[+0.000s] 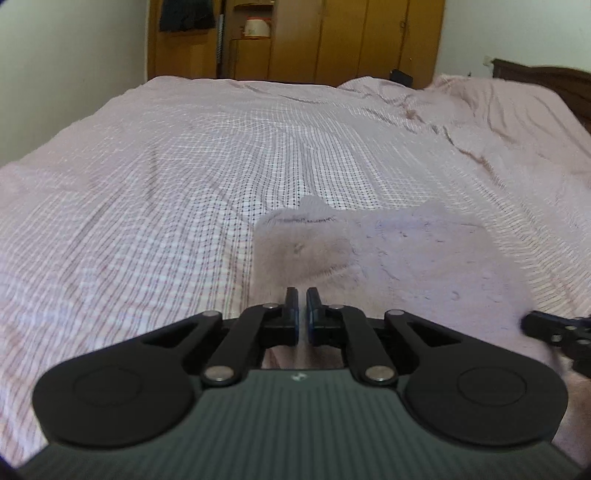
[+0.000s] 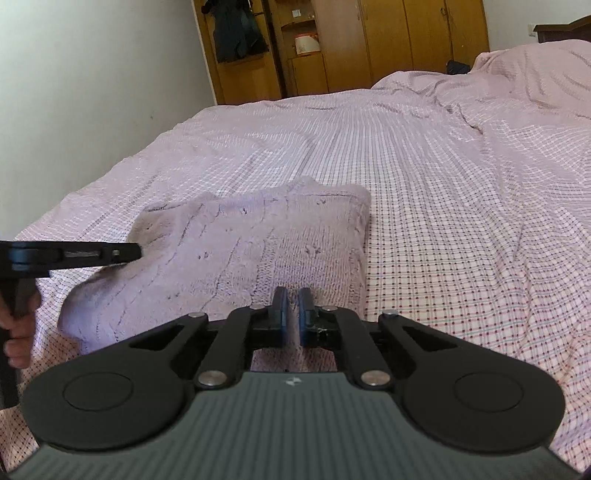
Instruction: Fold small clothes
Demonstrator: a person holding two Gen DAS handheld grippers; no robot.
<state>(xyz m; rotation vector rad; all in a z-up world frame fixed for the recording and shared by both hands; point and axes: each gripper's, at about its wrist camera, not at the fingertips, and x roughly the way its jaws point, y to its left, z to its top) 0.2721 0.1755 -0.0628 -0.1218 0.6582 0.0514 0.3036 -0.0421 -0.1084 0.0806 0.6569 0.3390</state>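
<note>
A lilac knitted garment [image 1: 424, 251] lies folded on the pink checked bedcover [image 1: 147, 184]. My left gripper [image 1: 302, 291] is shut on the garment's near edge at its left side, with knit showing in the thin slit between the pads. In the right wrist view the same garment [image 2: 240, 240] spreads ahead and to the left. My right gripper [image 2: 291, 291] is shut on its near edge toward the right side. The left gripper [image 2: 125, 253] shows side-on at the left there, over the garment's left corner. The right gripper's tip [image 1: 532, 321] peeks in at the left wrist view's right edge.
The bedcover [image 2: 461, 221] stretches wide and wrinkled ahead and to the right, bunched near the dark headboard [image 1: 546, 77]. A wooden wardrobe [image 1: 351, 37] stands beyond the bed's far end, with dark clothes [image 2: 236, 29] hanging. A person's hand [image 2: 18, 332] grips the left handle.
</note>
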